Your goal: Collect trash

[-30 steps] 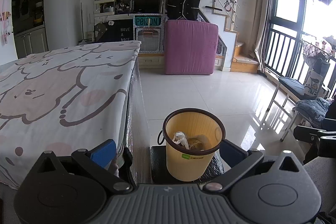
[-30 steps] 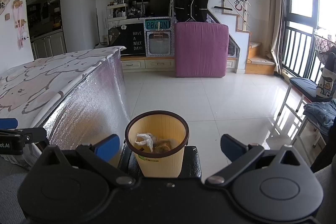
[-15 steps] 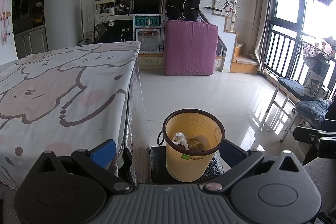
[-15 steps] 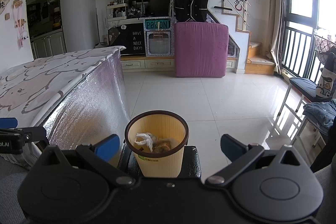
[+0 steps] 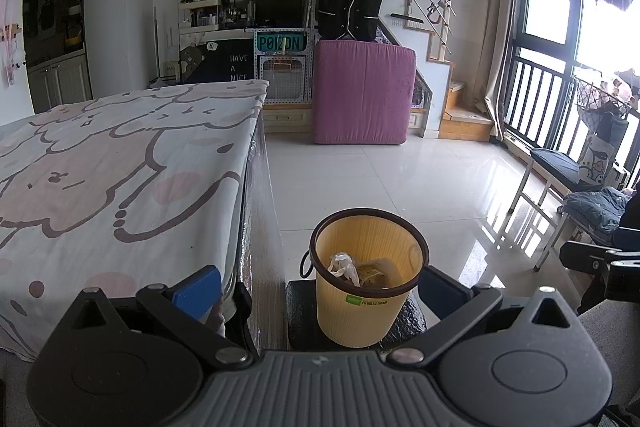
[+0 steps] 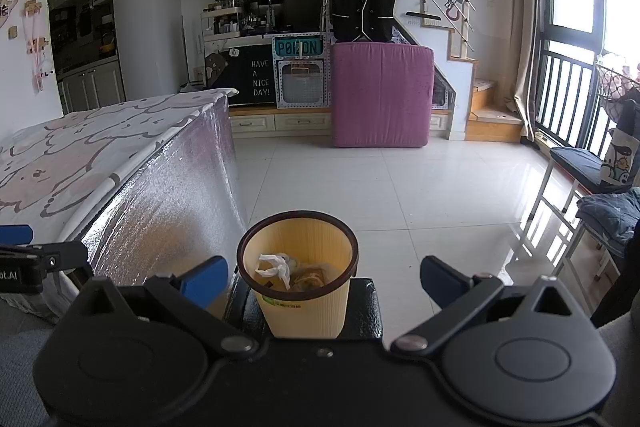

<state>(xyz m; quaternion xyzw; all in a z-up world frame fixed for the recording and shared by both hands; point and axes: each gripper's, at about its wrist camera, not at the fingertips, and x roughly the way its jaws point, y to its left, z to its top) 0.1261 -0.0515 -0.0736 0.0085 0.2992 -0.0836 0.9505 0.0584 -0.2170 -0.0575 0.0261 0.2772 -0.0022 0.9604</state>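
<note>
A yellow waste bin (image 5: pixel 366 307) with a dark rim stands on a black stool (image 5: pixel 298 311) beside the table; it also shows in the right wrist view (image 6: pixel 306 311). Inside lie a crumpled white wrapper (image 5: pixel 342 263) and brownish trash (image 6: pixel 308 277). My left gripper (image 5: pixel 318 293) is open and empty, its blue pads either side of the bin. My right gripper (image 6: pixel 322 277) is open and empty, held just behind the bin. The left gripper's arm shows at the left edge of the right wrist view (image 6: pixel 24 259).
A table with a cartoon-print cloth (image 5: pixel 100 179) and a foil-wrapped side (image 6: pixel 168 203) stands to the left. A purple mattress (image 5: pixel 362 91) leans at the far wall. Chairs (image 5: pixel 572 183) stand by the window at right. White tiled floor (image 6: pixel 400 195) lies ahead.
</note>
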